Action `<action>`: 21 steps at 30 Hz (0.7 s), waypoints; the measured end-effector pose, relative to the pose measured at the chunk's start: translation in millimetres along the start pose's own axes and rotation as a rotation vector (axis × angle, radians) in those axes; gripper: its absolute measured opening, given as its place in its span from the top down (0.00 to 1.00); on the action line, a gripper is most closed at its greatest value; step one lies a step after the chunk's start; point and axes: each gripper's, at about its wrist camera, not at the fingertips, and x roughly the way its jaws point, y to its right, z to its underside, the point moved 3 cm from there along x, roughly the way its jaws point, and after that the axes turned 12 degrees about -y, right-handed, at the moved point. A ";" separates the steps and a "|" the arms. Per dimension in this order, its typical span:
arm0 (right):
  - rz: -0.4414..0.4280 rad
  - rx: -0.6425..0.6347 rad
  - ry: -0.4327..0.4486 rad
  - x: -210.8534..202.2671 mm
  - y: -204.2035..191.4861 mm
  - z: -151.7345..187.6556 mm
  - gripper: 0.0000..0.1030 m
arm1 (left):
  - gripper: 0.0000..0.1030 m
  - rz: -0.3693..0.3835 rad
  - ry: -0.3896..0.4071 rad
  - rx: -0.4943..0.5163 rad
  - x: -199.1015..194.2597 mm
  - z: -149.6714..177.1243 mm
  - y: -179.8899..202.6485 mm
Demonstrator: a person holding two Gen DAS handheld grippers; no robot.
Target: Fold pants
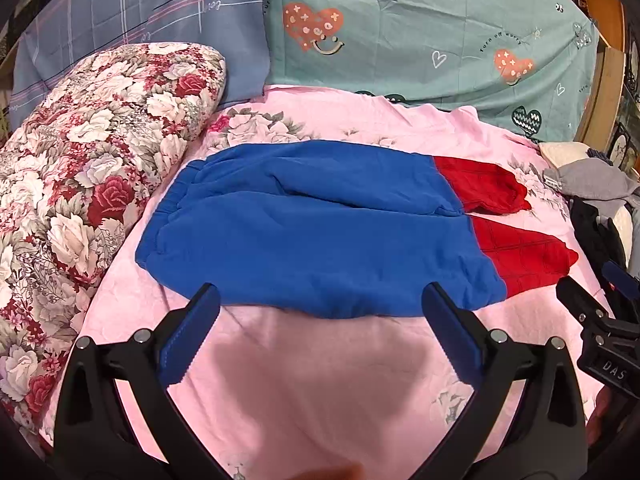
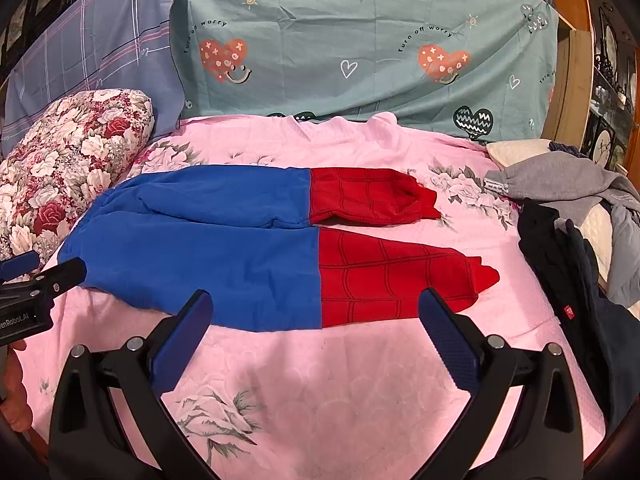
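From the left wrist, the pants lie spread flat on the pink sheet, waistband toward the floral pillow on the left, the blue upper part giving way to red lower legs on the right. The left gripper hangs just at the near edge of the blue cloth, fingers spread wide and holding nothing. The right gripper shows at the right border, near the red cuffs; from here I cannot tell how its fingers stand.

From the right wrist, the pants run across the bed with the two legs side by side, the far one a little rumpled and shorter-looking. The right gripper hovers at the near edge around where blue meets red, also wide and empty. The left gripper pokes in at the left by the waistband. A heap of dark and grey clothes sits off to the right, apart from the pants.

This looks like the very start: nothing is folded yet. I would guess the next move calls for both grippers to drop onto the near edge, pinch the cloth, and carry the near leg over onto the far one.
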 end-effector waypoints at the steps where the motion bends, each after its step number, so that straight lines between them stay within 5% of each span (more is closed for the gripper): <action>1: 0.001 -0.002 0.001 -0.7 0.3 -0.3 0.01 | 0.02 -0.005 0.003 -0.004 0.6 -0.3 -0.9; 21: -0.005 -0.004 -0.025 16.5 -7.4 -8.0 0.01 | 0.02 0.031 -0.065 -0.036 24.4 -4.9 -8.7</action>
